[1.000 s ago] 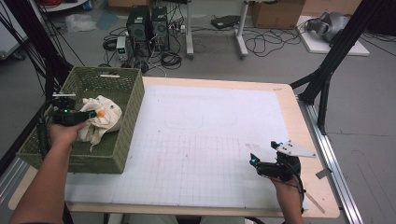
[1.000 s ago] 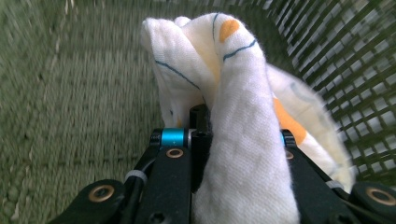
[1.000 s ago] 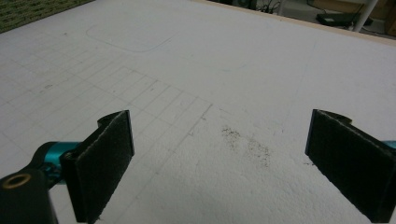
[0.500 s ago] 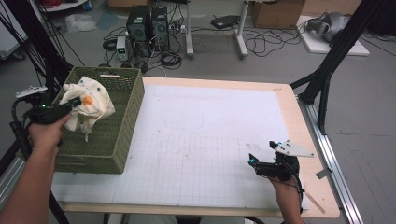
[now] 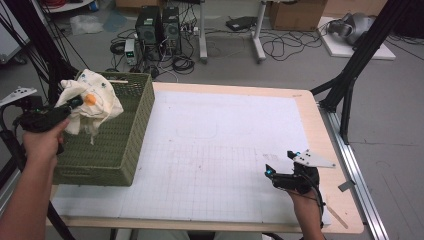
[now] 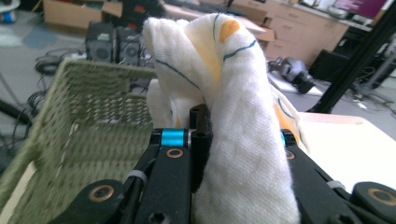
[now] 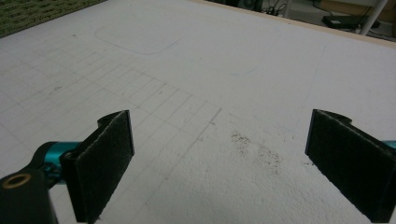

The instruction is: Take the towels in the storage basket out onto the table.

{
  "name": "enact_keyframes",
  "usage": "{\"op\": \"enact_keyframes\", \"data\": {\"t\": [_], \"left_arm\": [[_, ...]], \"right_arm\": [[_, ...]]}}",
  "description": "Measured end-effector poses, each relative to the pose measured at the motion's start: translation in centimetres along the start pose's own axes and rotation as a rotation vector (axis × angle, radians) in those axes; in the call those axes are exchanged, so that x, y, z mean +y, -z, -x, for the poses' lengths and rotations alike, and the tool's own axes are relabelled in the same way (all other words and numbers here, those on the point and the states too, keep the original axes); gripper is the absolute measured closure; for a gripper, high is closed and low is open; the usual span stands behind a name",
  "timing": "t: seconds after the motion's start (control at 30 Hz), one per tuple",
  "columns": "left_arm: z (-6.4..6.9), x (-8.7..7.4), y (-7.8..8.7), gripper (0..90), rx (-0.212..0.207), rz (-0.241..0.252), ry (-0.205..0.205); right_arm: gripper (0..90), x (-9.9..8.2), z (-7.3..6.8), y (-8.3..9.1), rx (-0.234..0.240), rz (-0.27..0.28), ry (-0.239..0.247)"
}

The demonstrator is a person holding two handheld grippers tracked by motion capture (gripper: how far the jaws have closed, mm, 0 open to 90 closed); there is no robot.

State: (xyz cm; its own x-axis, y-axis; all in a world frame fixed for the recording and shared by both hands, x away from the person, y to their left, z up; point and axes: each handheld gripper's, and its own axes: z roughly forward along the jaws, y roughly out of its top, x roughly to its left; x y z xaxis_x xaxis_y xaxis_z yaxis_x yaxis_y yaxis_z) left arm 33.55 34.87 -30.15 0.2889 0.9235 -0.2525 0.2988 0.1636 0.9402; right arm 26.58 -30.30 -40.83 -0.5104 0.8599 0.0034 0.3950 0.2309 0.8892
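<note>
Lifted since a second ago: cloth (image 5: 92, 106) up out of the green basket (image 5: 117, 145), now hanging above its left rim, pinched in the left gripper (image 5: 75, 103), fingers nearly closed on a bunched fold. Draped white fabric with orange spots and thin blue lines over the fingers (image 6: 201, 135) in the left gripper view, blocking much of the sight ahead, basket wall to the left beneath. Unmoved: right gripper (image 5: 270, 172) low over the near right part of the worktop (image 5: 225, 135), fingers (image 7: 105, 163) spread wide, holding nothing, bare gridded sheet between them. Beyond the far edge, on the floor: computer towers (image 5: 160, 25), tangled cables (image 5: 280, 47), black stand legs (image 5: 350, 85) at the right.
</note>
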Motion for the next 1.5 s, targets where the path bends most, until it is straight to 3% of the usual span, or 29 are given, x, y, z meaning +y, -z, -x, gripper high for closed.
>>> {"op": "enact_keyframes", "data": {"t": [0.17,0.37,0.4,0.43,0.77,1.03,1.07,1.3,1.43,1.5], "left_arm": [[2.0,1.0,0.2,79.7,-0.059,0.034,-0.025],[4.1,1.4,-0.2,79.6,-0.129,0.038,-0.043],[5.3,1.3,-0.6,79.6,-0.164,0.038,-0.054],[5.3,1.3,-0.6,79.5,-0.164,0.038,-0.054],[11.7,0.1,-3.1,79.4,-0.344,0.021,-0.109],[17.0,-2.1,-5.3,79.0,-0.456,-0.022,-0.172],[17.0,-2.1,-5.3,79.0,-0.456,-0.022,-0.172],[20.6,-5.0,-8.1,77.9,-0.522,-0.089,-0.183],[22.5,-6.9,-9.9,77.1,-0.538,-0.138,-0.231],[23.3,-8.2,-10.8,76.5,-0.549,-0.159,-0.232]], "right_arm": [[7.2,0.0,0.1,0.0,0.003,-0.001,-0.015],[7.2,0.0,0.1,0.0,0.007,0.009,-0.012],[7.1,0.0,0.1,0.0,0.005,0.010,-0.008],[7.1,0.0,0.1,0.0,0.005,0.010,-0.008],[7.2,0.3,-0.1,-0.2,0.026,0.023,-0.021],[7.1,0.3,-0.2,-0.4,0.031,0.012,0.002],[7.2,0.4,-0.2,-0.4,0.031,0.016,0.003],[7.1,0.4,-0.2,-0.5,0.027,0.015,-0.003],[7.1,0.4,-0.1,-0.7,0.023,0.009,-0.004],[7.1,0.4,-0.1,-0.7,0.025,0.007,-0.006]]}}
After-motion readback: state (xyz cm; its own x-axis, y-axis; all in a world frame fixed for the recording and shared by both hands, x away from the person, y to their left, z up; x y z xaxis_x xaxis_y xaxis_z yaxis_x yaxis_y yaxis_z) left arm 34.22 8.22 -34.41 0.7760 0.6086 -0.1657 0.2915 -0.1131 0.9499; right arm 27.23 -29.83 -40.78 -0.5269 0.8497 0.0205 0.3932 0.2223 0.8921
